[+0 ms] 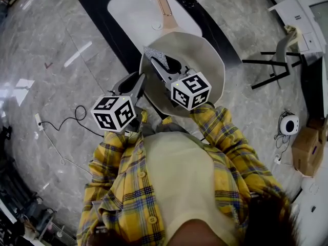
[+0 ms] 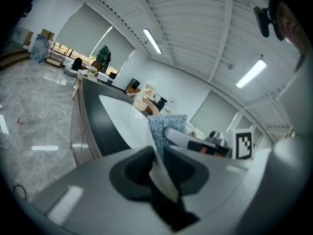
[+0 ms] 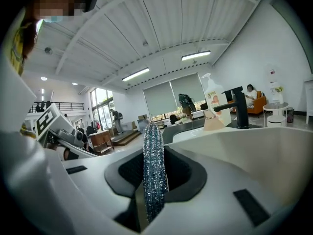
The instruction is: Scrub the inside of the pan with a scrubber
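A cream pan [image 1: 202, 55] is held tilted in front of the sink, its long handle [image 1: 164, 4] reaching out over the basin. My left gripper [image 1: 139, 82] is shut on the pan's near-left rim; in the left gripper view the thin rim [image 2: 164, 173] is pinched between the jaws. My right gripper [image 1: 163, 65] is inside the pan, shut on a silvery glittering scrubber [image 1: 155, 57]. The scrubber [image 3: 154, 175] stands upright between the right jaws, with the pan's inner wall [image 3: 259, 155] on its right. From the left gripper view the scrubber [image 2: 167, 127] shows beyond the rim.
A white sink basin [image 1: 130, 12] sits in a dark counter [image 1: 97, 14]. A black faucet [image 3: 239, 106] and a soap bottle [image 3: 214, 99] stand behind it. A cable [image 1: 66, 122] lies on the marble floor at left; a chair [image 1: 279, 60] and cardboard box [image 1: 307, 150] are at right.
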### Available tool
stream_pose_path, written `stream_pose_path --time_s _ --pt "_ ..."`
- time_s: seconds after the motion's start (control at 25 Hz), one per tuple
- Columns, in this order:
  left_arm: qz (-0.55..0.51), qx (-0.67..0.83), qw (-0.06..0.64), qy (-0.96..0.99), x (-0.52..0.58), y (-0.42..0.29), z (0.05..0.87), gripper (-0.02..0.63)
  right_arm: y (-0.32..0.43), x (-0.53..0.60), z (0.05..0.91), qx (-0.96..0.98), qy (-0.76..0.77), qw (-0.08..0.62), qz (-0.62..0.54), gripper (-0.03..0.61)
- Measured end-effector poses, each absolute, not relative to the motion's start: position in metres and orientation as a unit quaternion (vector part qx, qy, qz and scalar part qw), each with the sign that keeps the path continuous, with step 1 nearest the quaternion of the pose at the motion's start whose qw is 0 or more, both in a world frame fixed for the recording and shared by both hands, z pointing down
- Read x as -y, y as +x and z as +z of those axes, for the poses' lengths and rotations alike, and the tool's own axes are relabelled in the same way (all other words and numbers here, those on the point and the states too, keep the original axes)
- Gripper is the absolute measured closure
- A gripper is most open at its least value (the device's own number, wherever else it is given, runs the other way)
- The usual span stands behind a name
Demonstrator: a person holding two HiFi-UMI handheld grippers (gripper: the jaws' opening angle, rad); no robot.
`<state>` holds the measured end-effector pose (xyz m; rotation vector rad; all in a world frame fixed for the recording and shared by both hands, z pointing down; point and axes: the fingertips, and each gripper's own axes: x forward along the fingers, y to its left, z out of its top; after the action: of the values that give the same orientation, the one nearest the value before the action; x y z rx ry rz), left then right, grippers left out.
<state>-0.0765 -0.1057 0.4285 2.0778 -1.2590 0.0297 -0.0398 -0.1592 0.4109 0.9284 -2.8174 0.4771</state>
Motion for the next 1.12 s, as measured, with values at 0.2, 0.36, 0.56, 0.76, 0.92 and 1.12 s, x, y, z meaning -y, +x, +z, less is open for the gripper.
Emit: stream_pose_path --time_s 0.2,0.36,0.56,0.76,0.92,1.12 --pt "0.008 0.484 0.349 0.803 0.107 -0.077 0.429 0.54 -0.041 0.148 0.413 0.939 0.286 0.077 0.174 0.492" --pt "0.005 0.484 0.347 0.804 0.106 -0.078 0.429 0.538 -0.043 0.14 0.414 0.94 0.273 0.083 0.186 0.492" --pt "0.002 0.485 0.343 0.804 0.107 -0.079 0.429 0.54 -0.043 0.134 0.415 0.94 0.258 0.104 0.198 0.492" --pt "0.005 0.479 0.344 0.808 0.107 -0.079 0.429 0.538 -0.045 0.126 0.415 0.94 0.223 0.148 0.212 0.492" --pt "0.002 0.478 0.345 0.808 0.107 -0.079 0.429 0.537 -0.047 0.122 0.415 0.939 0.206 0.175 0.212 0.492" --pt "0.0 0.479 0.344 0.808 0.107 -0.077 0.429 0.537 -0.046 0.109 0.415 0.937 0.187 0.202 0.215 0.492"
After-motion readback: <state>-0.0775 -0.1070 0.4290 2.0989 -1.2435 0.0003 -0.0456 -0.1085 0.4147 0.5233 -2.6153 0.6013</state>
